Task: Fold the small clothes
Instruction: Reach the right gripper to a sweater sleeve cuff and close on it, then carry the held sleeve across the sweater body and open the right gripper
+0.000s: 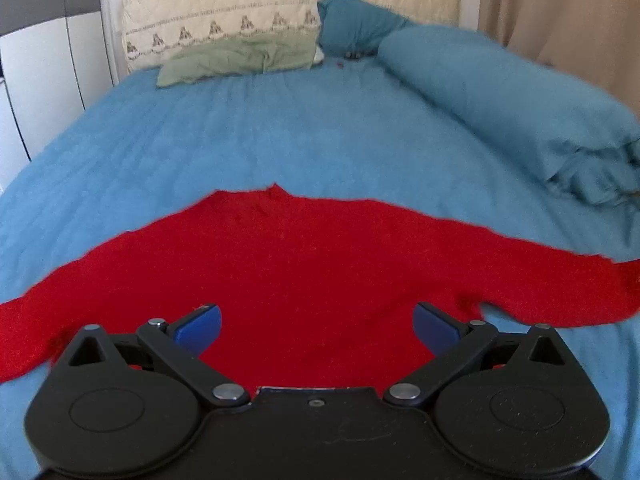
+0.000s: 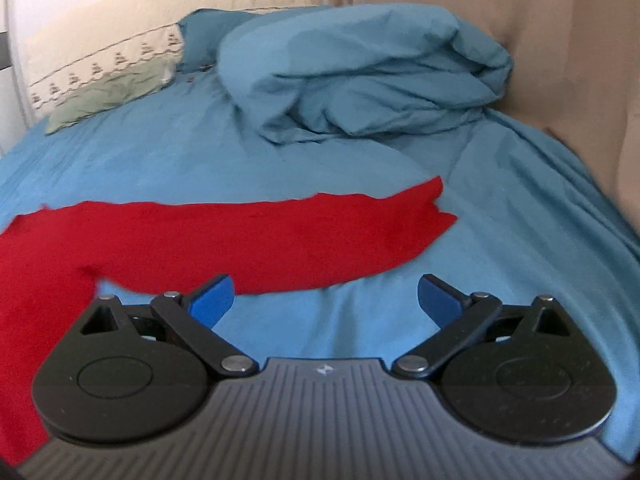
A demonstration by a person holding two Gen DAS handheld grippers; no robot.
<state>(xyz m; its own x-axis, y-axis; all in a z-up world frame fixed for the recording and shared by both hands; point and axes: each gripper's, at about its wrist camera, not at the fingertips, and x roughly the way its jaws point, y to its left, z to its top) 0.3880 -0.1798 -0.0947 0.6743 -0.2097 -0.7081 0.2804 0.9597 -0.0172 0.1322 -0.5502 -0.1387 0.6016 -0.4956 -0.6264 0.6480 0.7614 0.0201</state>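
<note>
Red sweater flat on blue bed, both hand-held grippers wide, empty

Free room: the blue bed sheet beyond my red garment lies flat and bare across the middle of my left view. Obstacles: rolled blue duvet heaped at upper centre-right of my right view; green pillow and darker blue pillow at upper centre; beige curtain closing the right edge.
</note>
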